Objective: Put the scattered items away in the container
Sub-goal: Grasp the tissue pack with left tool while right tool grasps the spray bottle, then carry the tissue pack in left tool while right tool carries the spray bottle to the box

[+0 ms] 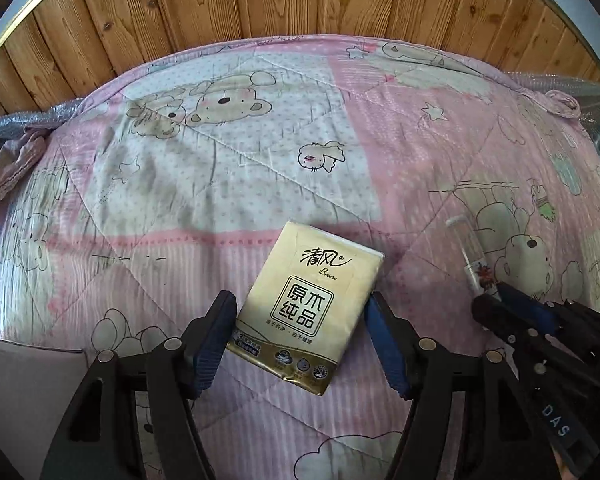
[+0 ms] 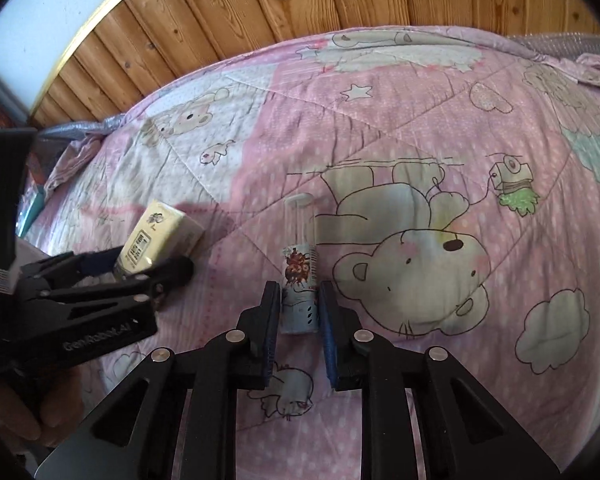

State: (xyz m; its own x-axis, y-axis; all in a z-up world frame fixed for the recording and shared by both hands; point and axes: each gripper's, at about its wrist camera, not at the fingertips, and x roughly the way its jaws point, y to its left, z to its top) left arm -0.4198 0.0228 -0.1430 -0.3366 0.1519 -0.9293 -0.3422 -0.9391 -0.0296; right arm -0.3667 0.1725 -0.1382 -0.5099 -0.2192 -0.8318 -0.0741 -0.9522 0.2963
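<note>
A yellow tissue pack (image 1: pixel 300 304) lies on the pink quilt, tilted to the right. My left gripper (image 1: pixel 300 316) has a blue pad against each long side and is shut on it. From the right wrist view the tissue pack (image 2: pixel 160 236) shows at the left, held between the left gripper's fingers (image 2: pixel 172 268). A clear plastic tube (image 2: pixel 300 276) with a printed label lies pointing away from me. My right gripper (image 2: pixel 300 300) is shut on its near labelled end. In the left wrist view the tube (image 1: pixel 470 256) and the right gripper (image 1: pixel 500 300) sit at the right.
The quilt (image 1: pixel 260 168) with cartoon bears covers the whole bed, and a wooden plank wall (image 1: pixel 300 0) stands behind it. A pale flat panel (image 1: pixel 24 392) shows at the lower left; what it belongs to is unclear. A hand (image 2: pixel 16 412) holds the left gripper.
</note>
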